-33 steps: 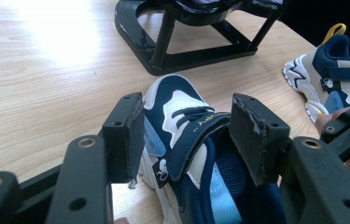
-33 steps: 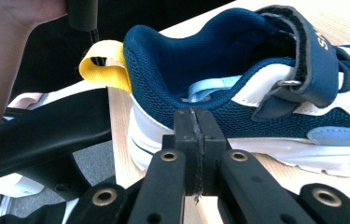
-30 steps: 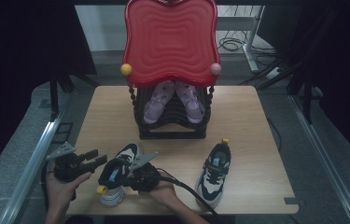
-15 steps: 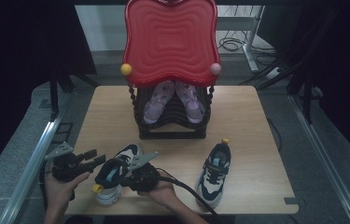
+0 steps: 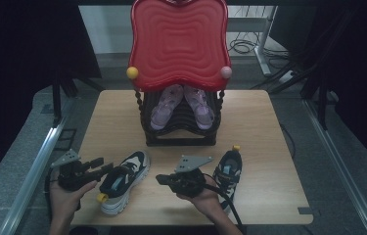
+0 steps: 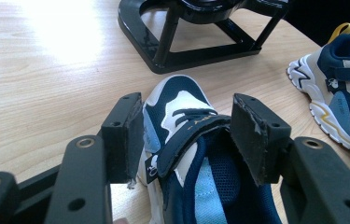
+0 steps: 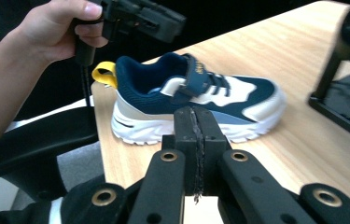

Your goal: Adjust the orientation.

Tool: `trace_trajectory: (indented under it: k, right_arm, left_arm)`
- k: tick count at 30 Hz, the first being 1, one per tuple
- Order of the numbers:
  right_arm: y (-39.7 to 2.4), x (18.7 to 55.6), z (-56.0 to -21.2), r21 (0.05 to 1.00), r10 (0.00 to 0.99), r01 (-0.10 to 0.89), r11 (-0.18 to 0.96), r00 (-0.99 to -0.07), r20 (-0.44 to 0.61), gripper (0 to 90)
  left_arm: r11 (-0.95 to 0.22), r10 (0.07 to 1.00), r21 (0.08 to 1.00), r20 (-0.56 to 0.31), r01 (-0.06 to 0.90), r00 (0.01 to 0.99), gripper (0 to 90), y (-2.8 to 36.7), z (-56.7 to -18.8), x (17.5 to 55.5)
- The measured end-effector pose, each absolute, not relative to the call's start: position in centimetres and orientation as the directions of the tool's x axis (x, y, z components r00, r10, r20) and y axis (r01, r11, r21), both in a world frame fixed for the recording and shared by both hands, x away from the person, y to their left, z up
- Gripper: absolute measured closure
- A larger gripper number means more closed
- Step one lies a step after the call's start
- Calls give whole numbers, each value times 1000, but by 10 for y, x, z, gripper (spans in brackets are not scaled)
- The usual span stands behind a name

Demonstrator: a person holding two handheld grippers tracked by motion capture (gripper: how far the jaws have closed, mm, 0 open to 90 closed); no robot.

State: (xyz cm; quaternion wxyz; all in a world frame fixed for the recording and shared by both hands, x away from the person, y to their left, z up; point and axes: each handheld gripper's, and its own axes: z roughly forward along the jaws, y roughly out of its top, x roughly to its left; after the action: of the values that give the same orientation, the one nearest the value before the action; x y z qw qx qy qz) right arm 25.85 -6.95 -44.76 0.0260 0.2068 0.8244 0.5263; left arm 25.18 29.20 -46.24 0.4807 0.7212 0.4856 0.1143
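Note:
Two navy, white and cream sneakers with yellow heel loops lie on the wooden table [image 5: 269, 147]. My left gripper [image 5: 103, 169] [image 6: 189, 135] stands open over the left sneaker [image 5: 122, 183] [image 6: 186, 105], its pads either side of the strap and just above it. In the right gripper view the same sneaker [image 7: 196, 102] lies side-on, with the left gripper [image 7: 135, 18] held in a hand above its heel. My right gripper [image 5: 162, 179] [image 7: 195, 126] is shut with nothing between its pads, between the two shoes. The right sneaker [image 5: 227, 171] [image 6: 345, 102] lies beside that hand.
A black shoe rack [image 5: 181, 139] [image 6: 186, 46] stands at the table's middle back and holds a pair of purple shoes [image 5: 164, 105]. A red wavy panel [image 5: 178, 44] with a yellow and a pink knob tops it. Table edges lie close to both hands.
My right gripper has left the left sneaker and moved right and up, into the gap between the two shoes. The left gripper has stayed put over the sneaker.

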Motion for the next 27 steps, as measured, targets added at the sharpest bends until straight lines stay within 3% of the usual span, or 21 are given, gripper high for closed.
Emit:
trace_trajectory:
  k: [8,18,27]
  right_arm:
    - [-118,252,-439,884,465,292,365,-880,99,893]
    - [-213,247,-434,911,607,340,232,-783,138,894]
    - [-243,237,-453,888,692,384,252,-713,112,894]
  left_arm:
    - [-73,807,808,-297,585,510,451,289,-462,253]
    - [-78,805,803,-299,591,512,449,287,-463,253]
    - [-78,802,801,-303,594,515,448,288,-465,253]
